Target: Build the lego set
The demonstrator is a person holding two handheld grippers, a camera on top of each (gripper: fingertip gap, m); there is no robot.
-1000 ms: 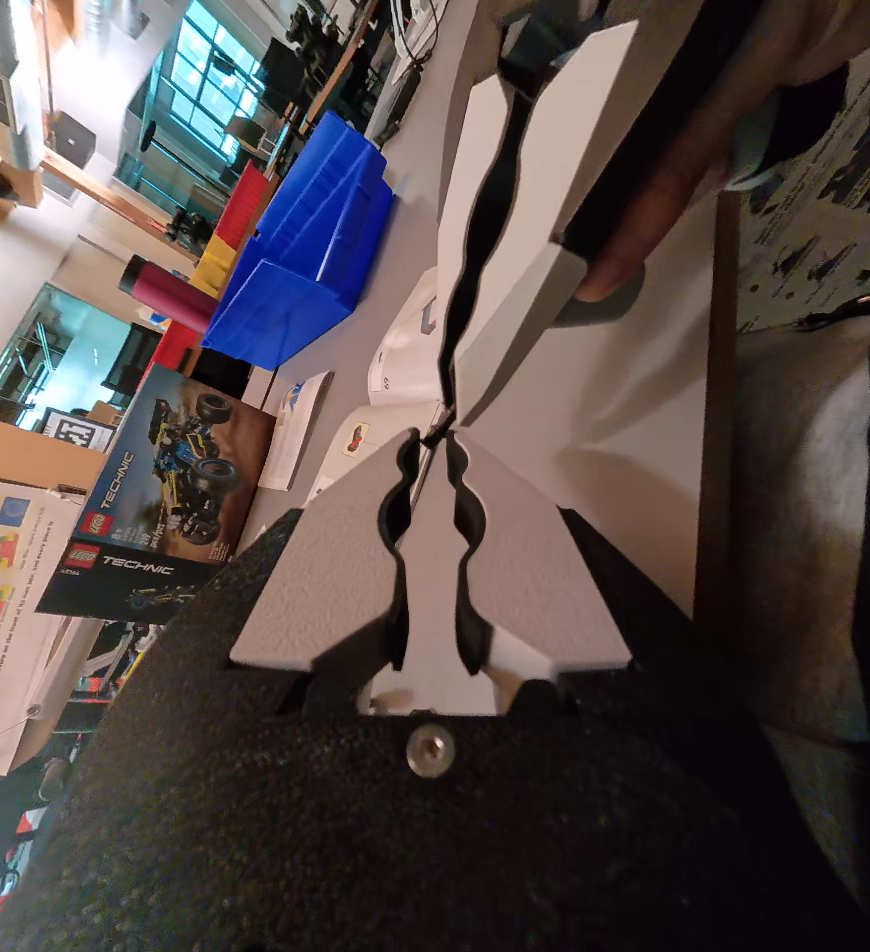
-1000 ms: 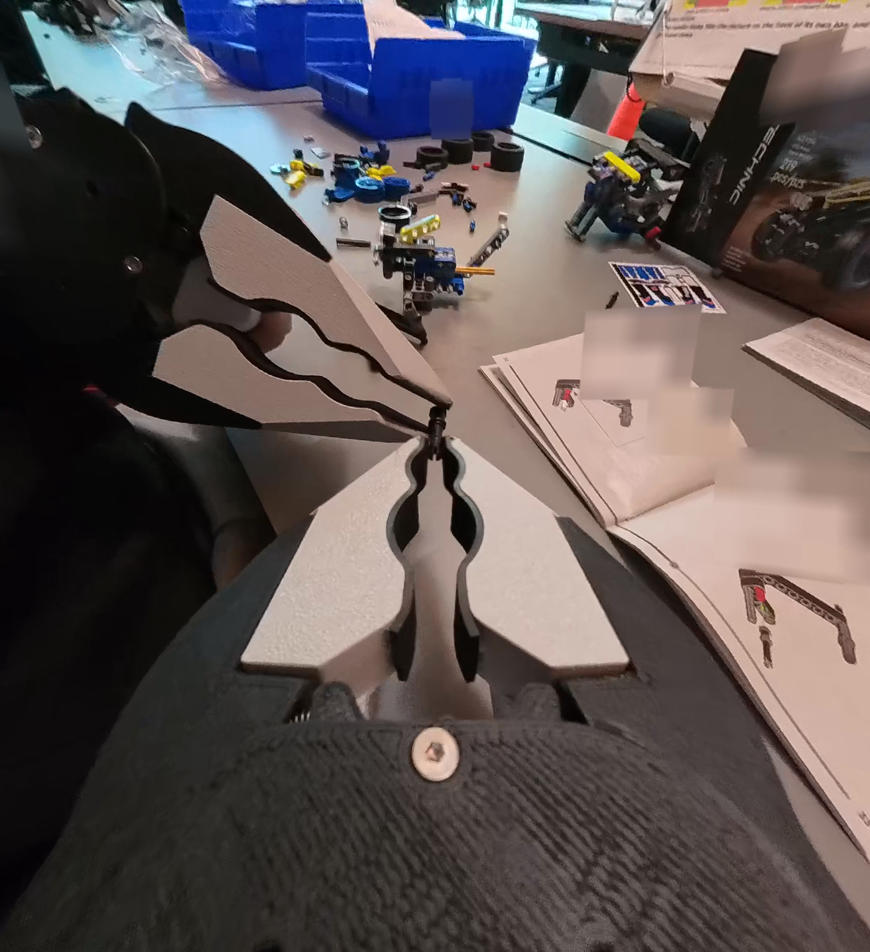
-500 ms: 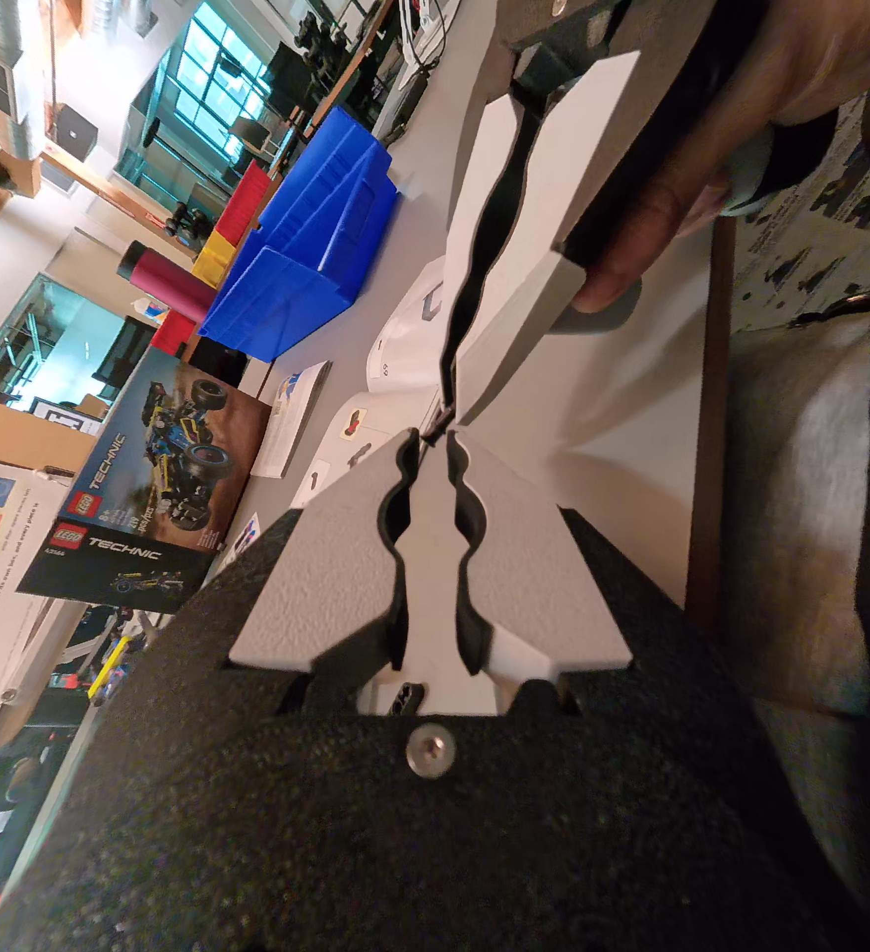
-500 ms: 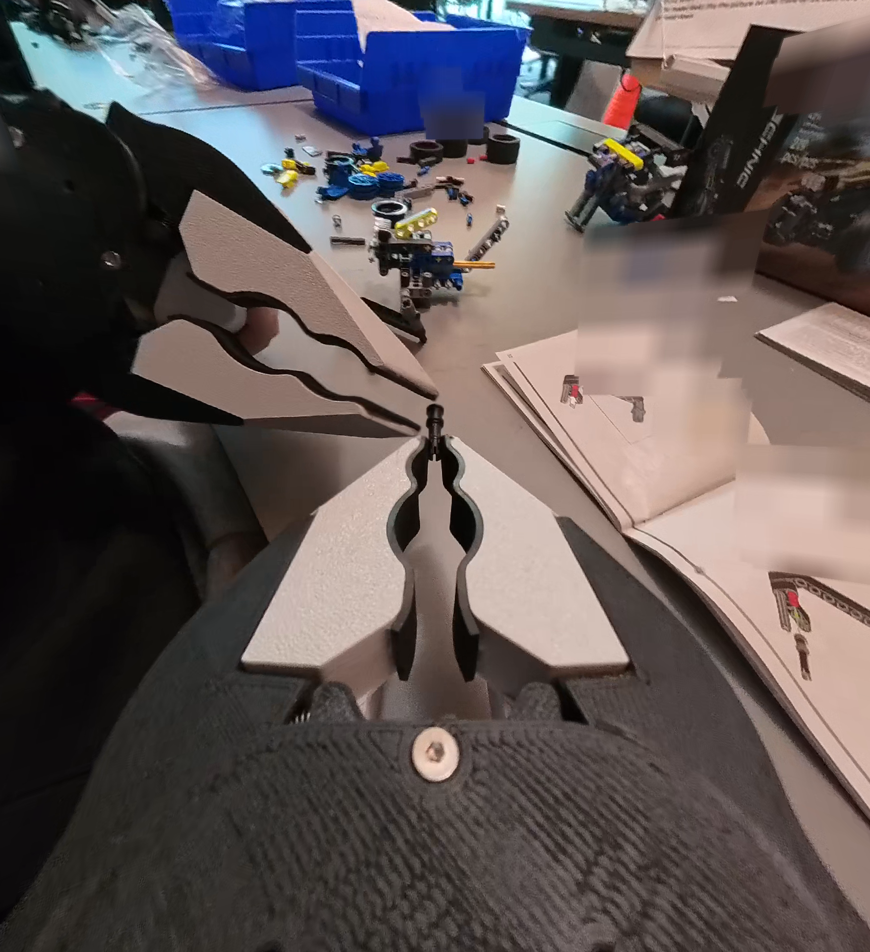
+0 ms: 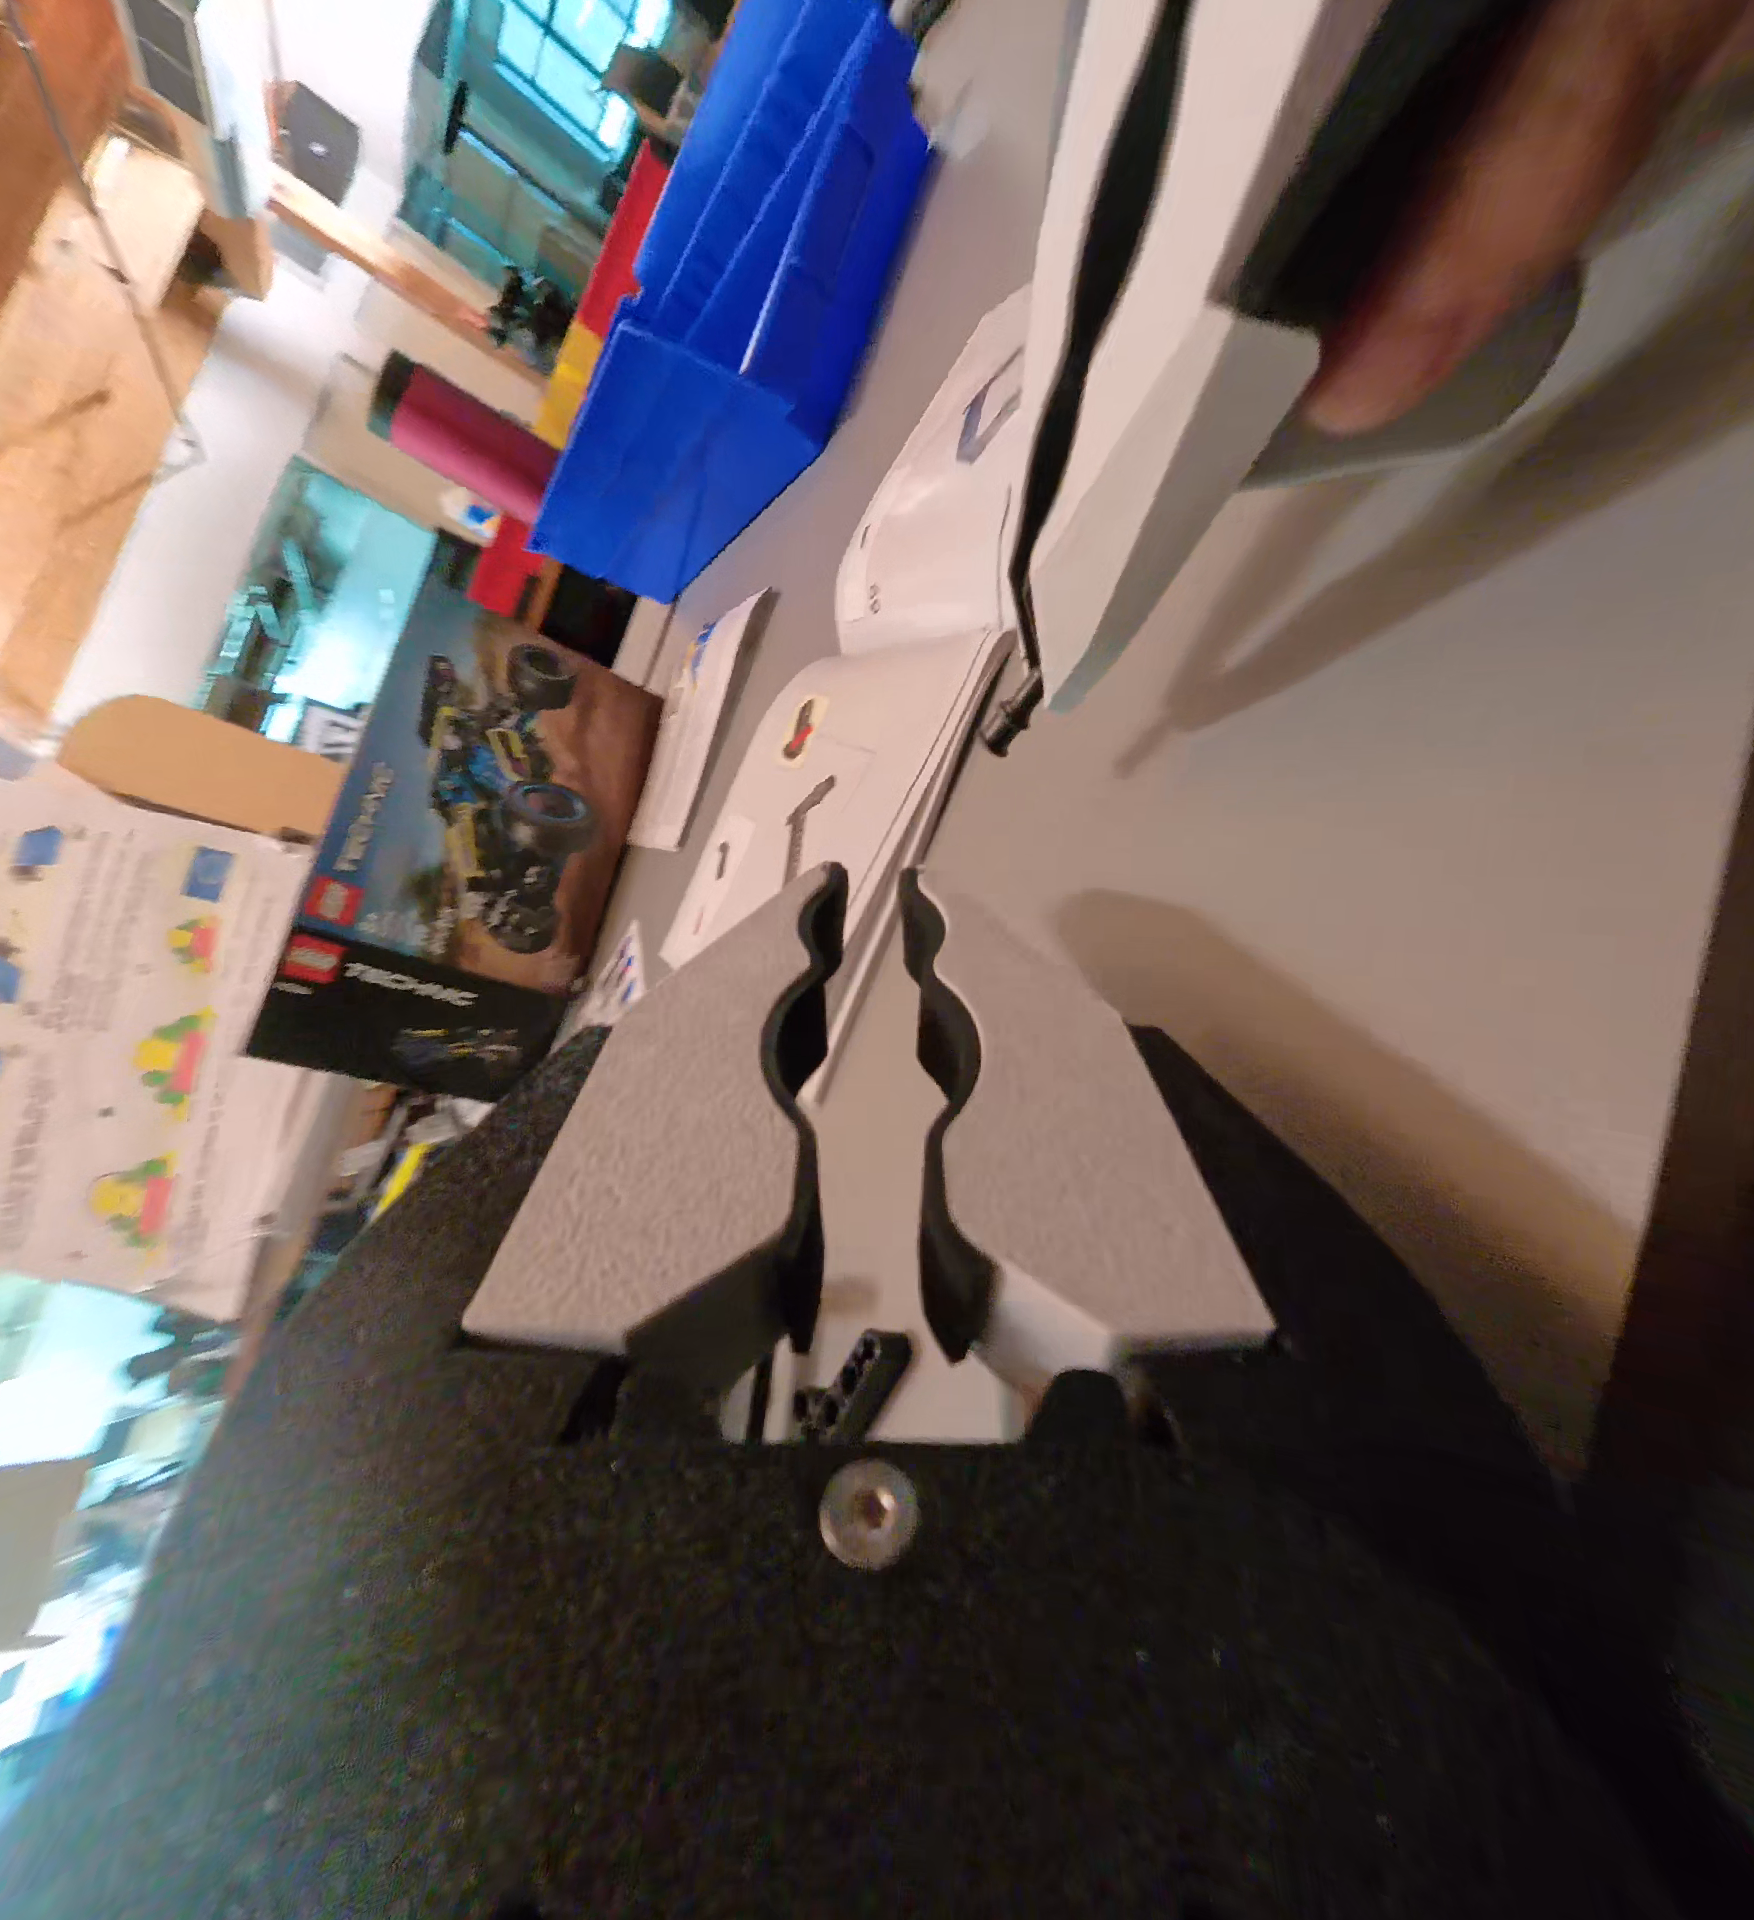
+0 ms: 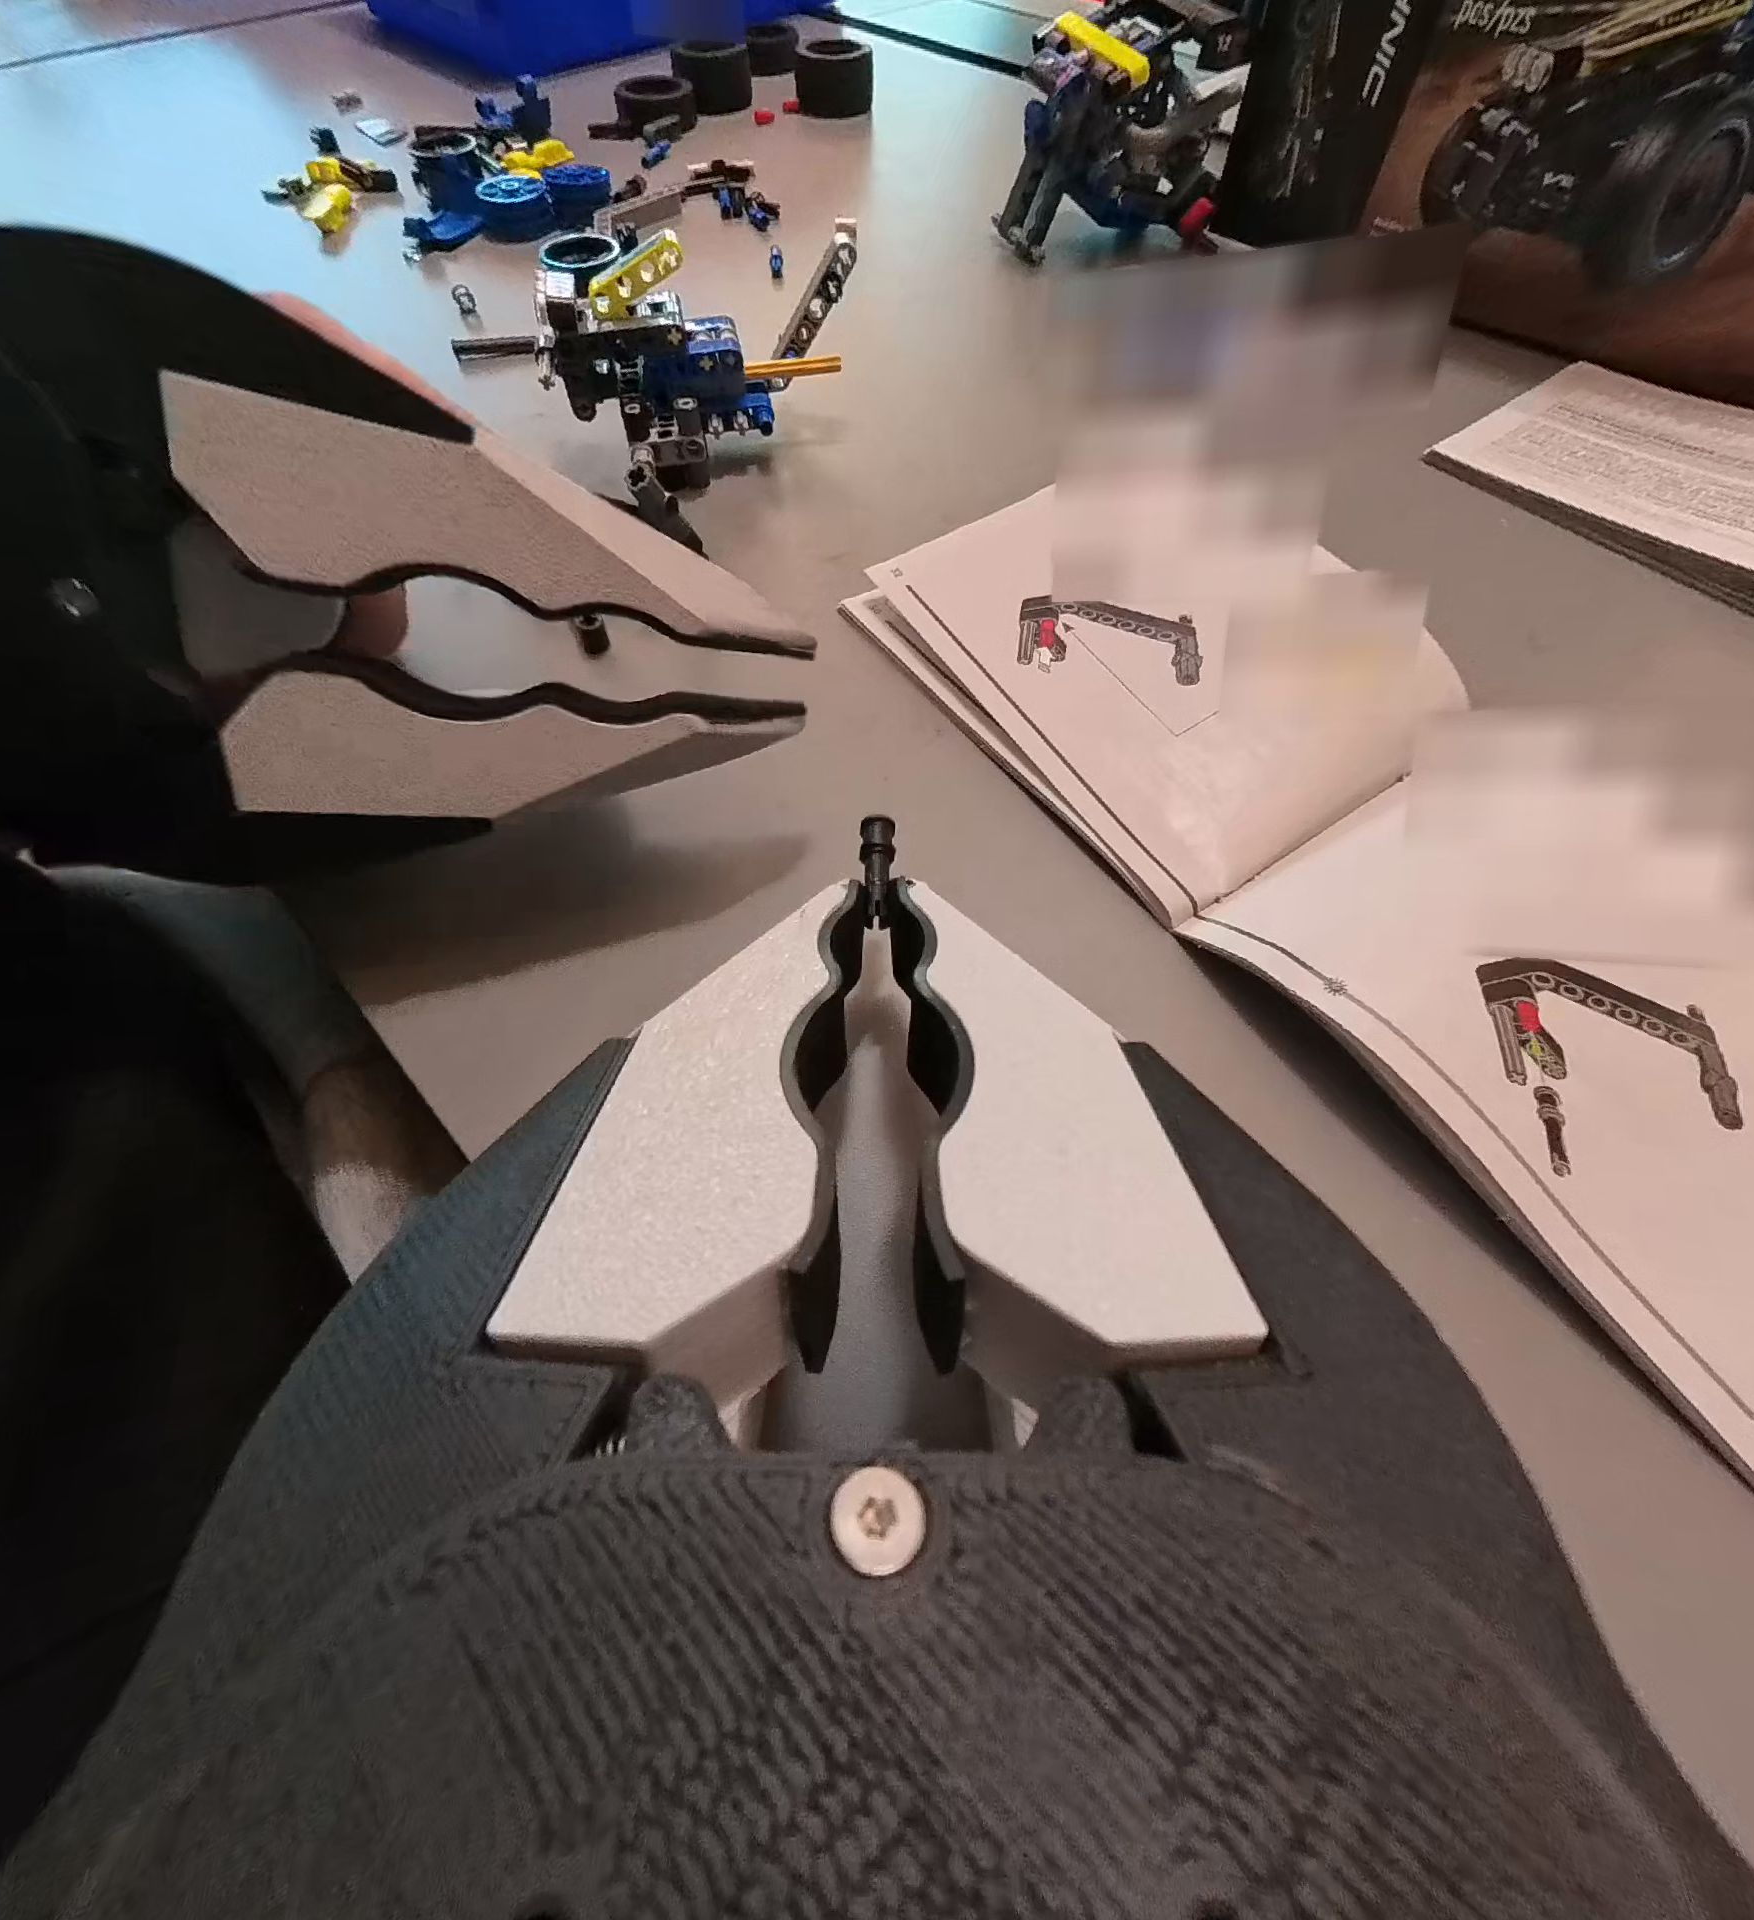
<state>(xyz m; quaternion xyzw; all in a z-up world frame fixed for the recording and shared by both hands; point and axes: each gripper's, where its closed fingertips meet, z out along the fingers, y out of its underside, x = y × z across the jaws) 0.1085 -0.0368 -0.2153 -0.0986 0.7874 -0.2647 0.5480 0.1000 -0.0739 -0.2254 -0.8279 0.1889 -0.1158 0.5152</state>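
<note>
1. Jaws first: the right gripper (image 6: 878, 899) has its grey fingers pinched together on a small black plastic connector pin (image 6: 875, 852), gripped by its rear end only, with most of the pin sticking out past the fingertips.
2. Fingers of the left gripper (image 5: 868, 894) stand slightly apart with nothing between them; through the slot only the grey tabletop (image 5: 1372, 831) shows. In the right wrist view it hovers to the left of the pin, close by but not touching it.
3. Risk, as a judgement: the hold on the pin is shallow. Any sideways nudge, from the other gripper's tips or from a hole edge, could twist it out of line or flick it onto the table.
4. A dropped pin would be hard to find again: it is tiny and dark, and loose black, blue and yellow building-toy parts (image 6: 540, 197) lie scattered farther back, with a partly built blue and black assembly (image 6: 655, 358) among them.
5. The pin itself looks like a short round stub with a collar ring near its free tip and a slit at the gripped end. It sits upright along the fingers, over bare tabletop, just left of the open white instruction booklet (image 6: 1268, 831).
</note>
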